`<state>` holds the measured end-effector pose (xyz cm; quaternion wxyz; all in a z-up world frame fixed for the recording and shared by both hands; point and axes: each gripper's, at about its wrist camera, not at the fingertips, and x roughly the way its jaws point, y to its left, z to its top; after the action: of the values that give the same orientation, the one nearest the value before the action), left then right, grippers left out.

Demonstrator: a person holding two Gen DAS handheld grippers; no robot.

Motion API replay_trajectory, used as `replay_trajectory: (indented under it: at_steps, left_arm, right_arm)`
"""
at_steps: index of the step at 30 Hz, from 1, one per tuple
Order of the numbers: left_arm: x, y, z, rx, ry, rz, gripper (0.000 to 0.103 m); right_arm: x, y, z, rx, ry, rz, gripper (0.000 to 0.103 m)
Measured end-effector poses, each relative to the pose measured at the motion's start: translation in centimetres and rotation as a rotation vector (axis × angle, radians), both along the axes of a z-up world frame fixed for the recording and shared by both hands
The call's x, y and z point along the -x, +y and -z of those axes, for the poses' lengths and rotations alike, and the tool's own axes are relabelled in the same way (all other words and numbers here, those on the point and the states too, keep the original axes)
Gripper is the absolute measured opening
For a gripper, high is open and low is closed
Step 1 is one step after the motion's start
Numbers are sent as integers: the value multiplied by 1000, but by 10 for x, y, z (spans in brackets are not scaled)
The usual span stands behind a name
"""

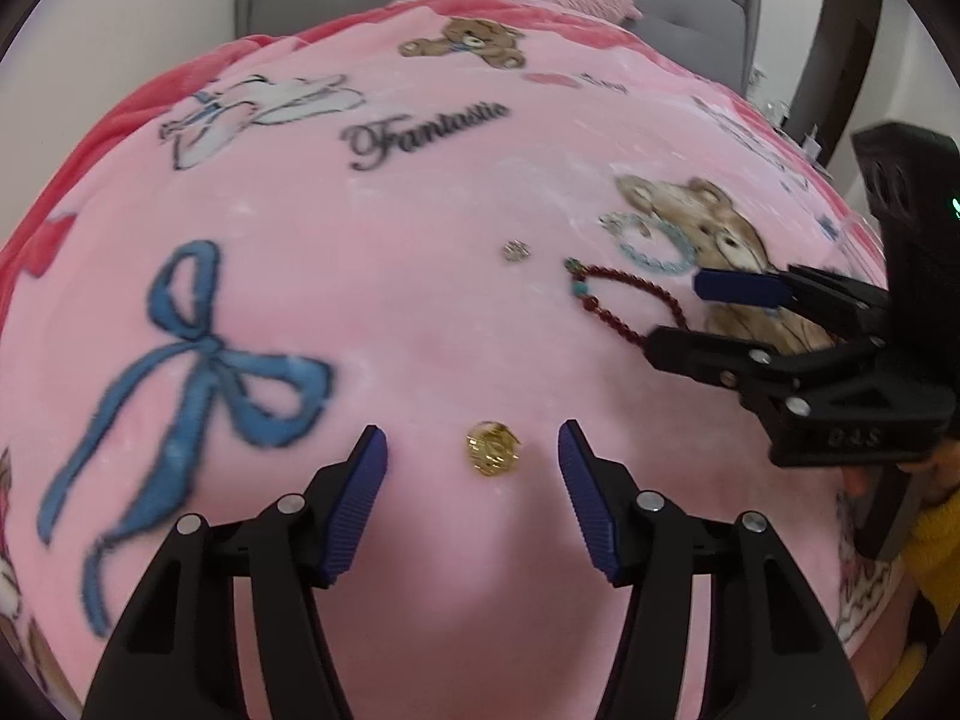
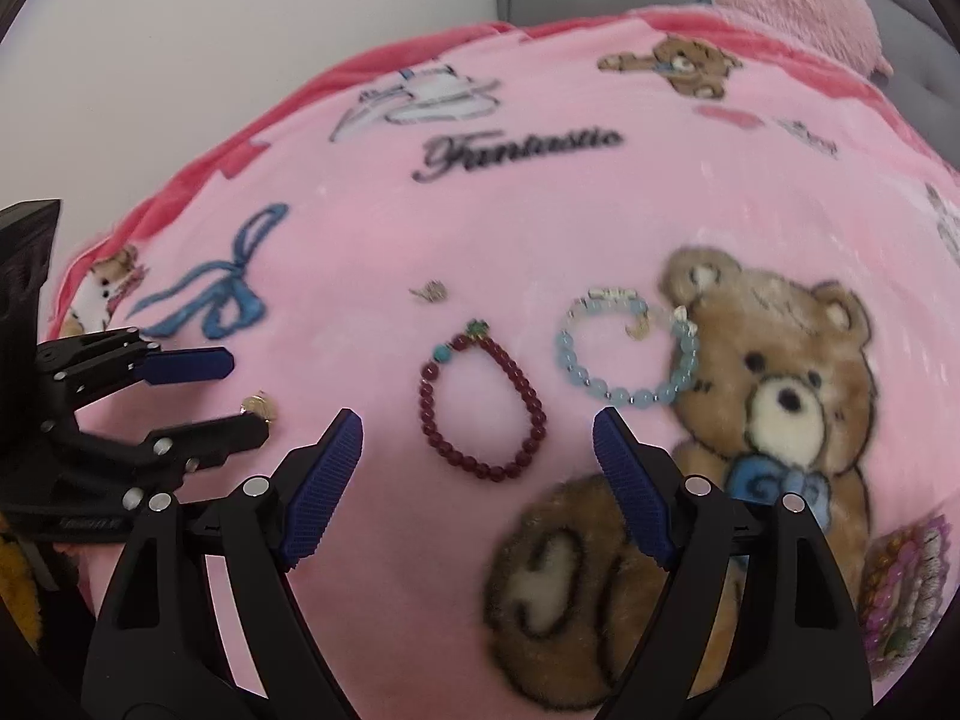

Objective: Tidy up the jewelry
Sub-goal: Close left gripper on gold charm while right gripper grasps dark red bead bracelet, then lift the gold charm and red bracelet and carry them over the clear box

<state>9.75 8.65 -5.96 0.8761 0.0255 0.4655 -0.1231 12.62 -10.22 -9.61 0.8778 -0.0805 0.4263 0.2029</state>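
Fingers of the left hand-held gripper [image 1: 472, 456] stand wide apart, low over the pink blanket [image 1: 372, 312], straddling a small gold ornament [image 1: 493, 447] without touching it. The right hand-held gripper [image 2: 477, 450] is also spread wide, empty, hovering just short of the dark red bead bracelet [image 2: 483, 408]. A pale blue bead bracelet [image 2: 627, 351] lies just beside it, overlapping the printed bear. A small silver piece [image 1: 515, 250] lies apart, with bare blanket around it.

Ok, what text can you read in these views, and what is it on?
"Fantastic": script print on the pink blanket.
"DAS", faint and uncertain: embossed on the right gripper body.
Smaller script near the blanket's far edge: too blurred to read.
Embossing on the left gripper body: unreadable.
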Motion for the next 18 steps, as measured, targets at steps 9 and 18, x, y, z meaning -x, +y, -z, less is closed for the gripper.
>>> replay_trajectory:
  at_steps: [9,18]
  left_arm:
    - [-2,2,6,35,19,4,16]
    - [1,-5,4,13,5,35,16]
  right_arm:
    - [-7,6,11,70,9,17,55]
    - [-11,-5,7,37,15,31,25]
